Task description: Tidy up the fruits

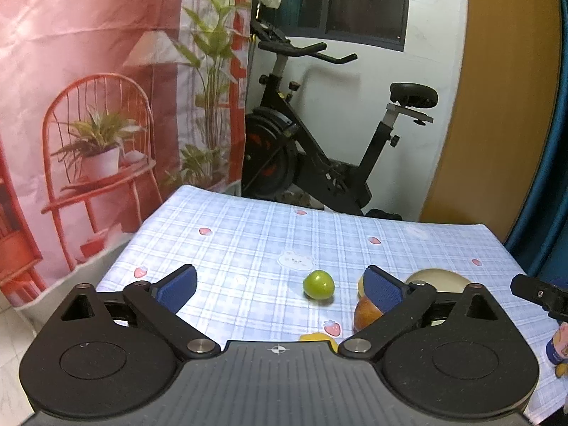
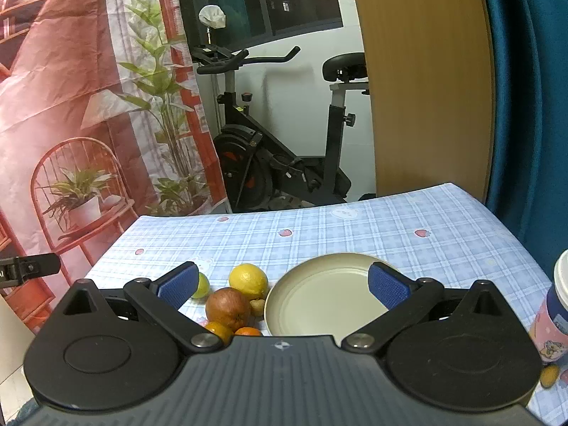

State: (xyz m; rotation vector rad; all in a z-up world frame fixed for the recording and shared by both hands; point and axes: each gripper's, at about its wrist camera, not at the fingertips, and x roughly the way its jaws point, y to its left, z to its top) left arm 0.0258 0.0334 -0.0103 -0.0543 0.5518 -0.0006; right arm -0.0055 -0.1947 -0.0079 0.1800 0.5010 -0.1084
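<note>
Behind your tabletop, covered in a blue plaid cloth with strawberry prints, stand a black exercise bike, a pink printed backdrop and a wooden panel.

Left hand-held gripper: your fingers are spread wide and hold nothing. A green fruit lies on the cloth between them, nearer the right-hand pad, touching neither. That pad partly hides a reddish apple and a yellow fruit behind it.

Right hand-held gripper: your fingers are likewise spread wide and empty. Between them, from this view, sit the fruits and a pale round plate. A lemon lies just left of the plate, with the apple in front of it. A small tan piece rests between apple and plate rim. Two oranges show at the gripper body's edge, partly hidden. The green fruit peeks out behind the left-hand pad. The plate carries no fruit.

A patterned cup with a white lid stands at the tabletop's right edge.
</note>
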